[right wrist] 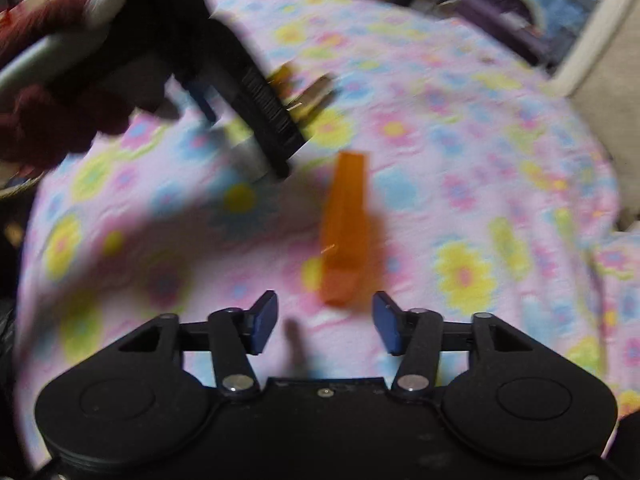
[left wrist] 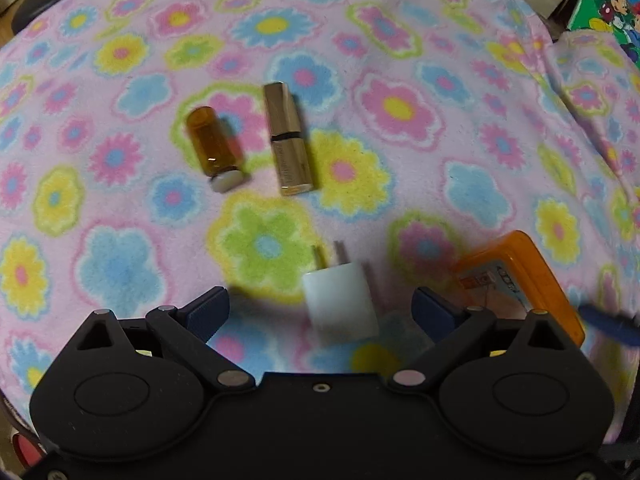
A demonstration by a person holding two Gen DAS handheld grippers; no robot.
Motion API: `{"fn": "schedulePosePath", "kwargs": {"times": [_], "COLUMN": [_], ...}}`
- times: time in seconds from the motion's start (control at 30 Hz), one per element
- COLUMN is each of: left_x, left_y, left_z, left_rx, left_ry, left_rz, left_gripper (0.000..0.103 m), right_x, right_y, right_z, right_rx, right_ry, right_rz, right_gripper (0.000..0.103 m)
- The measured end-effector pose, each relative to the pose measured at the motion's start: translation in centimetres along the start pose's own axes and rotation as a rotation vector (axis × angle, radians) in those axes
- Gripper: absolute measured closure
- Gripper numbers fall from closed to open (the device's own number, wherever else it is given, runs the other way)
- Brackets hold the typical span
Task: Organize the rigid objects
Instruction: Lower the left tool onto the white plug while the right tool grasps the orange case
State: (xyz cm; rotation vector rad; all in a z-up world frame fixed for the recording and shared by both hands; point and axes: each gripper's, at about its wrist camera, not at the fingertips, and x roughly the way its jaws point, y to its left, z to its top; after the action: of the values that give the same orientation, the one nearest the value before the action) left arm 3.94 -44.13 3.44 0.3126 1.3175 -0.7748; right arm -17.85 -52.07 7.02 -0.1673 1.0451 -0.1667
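Note:
In the left wrist view, a white plug adapter (left wrist: 340, 304) lies on the flowered blanket between the fingers of my open left gripper (left wrist: 320, 312), untouched. Beyond it lie a gold lipstick tube (left wrist: 287, 139) and an amber vial (left wrist: 214, 147) with a white cap. An orange box (left wrist: 520, 280) lies to the right. In the blurred right wrist view, my right gripper (right wrist: 326, 328) is open, with the orange box (right wrist: 346, 228) just ahead of its fingertips. The left gripper's body (right wrist: 248, 92) shows at upper left.
A flowered pink blanket (left wrist: 400, 112) covers the whole surface. A cartoon-printed green box (left wrist: 612, 4) stands off the far right corner. Dark furniture and a pale wall (right wrist: 600, 72) lie beyond the blanket's far edge.

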Motion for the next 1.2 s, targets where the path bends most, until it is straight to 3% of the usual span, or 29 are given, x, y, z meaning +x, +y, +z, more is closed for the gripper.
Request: {"fn": "schedulePosePath", "kwargs": {"times": [0.17, 0.3, 0.43, 0.53, 0.6, 0.63, 0.8, 0.93, 1.0, 1.2], "left_x": [0.2, 0.3, 0.3, 0.6, 0.7, 0.6, -0.4, -1.3, -1.5, -2.0], "left_y": [-2.0, -3.7, -3.7, -3.3, -3.1, -3.0, -1.8, -1.1, -0.9, -0.2], "left_z": [0.3, 0.1, -0.1, 0.0, 0.2, 0.2, 0.4, 0.3, 0.3, -0.3], "left_rx": [0.105, 0.226, 0.267, 0.255, 0.246, 0.245, 0.241, 0.275, 0.293, 0.345], "left_ry": [0.013, 0.046, 0.062, 0.062, 0.063, 0.063, 0.054, 0.05, 0.053, 0.063], "left_rz": [-0.006, -0.043, -0.05, -0.045, -0.054, -0.058, -0.045, -0.03, -0.017, -0.015], "left_gripper": [0.016, 0.027, 0.027, 0.026, 0.025, 0.025, 0.025, 0.025, 0.025, 0.025], "right_x": [0.8, 1.7, 1.6, 1.6, 1.4, 1.4, 1.9, 3.3, 4.8, 9.3], "right_y": [-3.1, -6.1, -7.6, -7.6, -7.6, -7.4, -6.4, -4.2, -3.4, -2.7], "right_z": [0.5, 0.1, -0.1, 0.3, 0.5, 0.9, 2.8, 4.8, 5.9, 8.8], "right_rx": [0.185, 0.375, 0.46, 0.497, 0.521, 0.525, 0.433, 0.092, -0.059, -0.249], "right_ry": [-0.012, 0.024, 0.012, -0.009, -0.024, -0.029, -0.01, 0.039, 0.101, 0.255], "right_rz": [-0.007, -0.072, -0.1, -0.072, -0.068, -0.068, -0.004, 0.046, 0.062, 0.091], "right_gripper": [0.044, 0.044, 0.044, 0.036, 0.021, 0.019, 0.011, 0.0, 0.0, 0.0]}}
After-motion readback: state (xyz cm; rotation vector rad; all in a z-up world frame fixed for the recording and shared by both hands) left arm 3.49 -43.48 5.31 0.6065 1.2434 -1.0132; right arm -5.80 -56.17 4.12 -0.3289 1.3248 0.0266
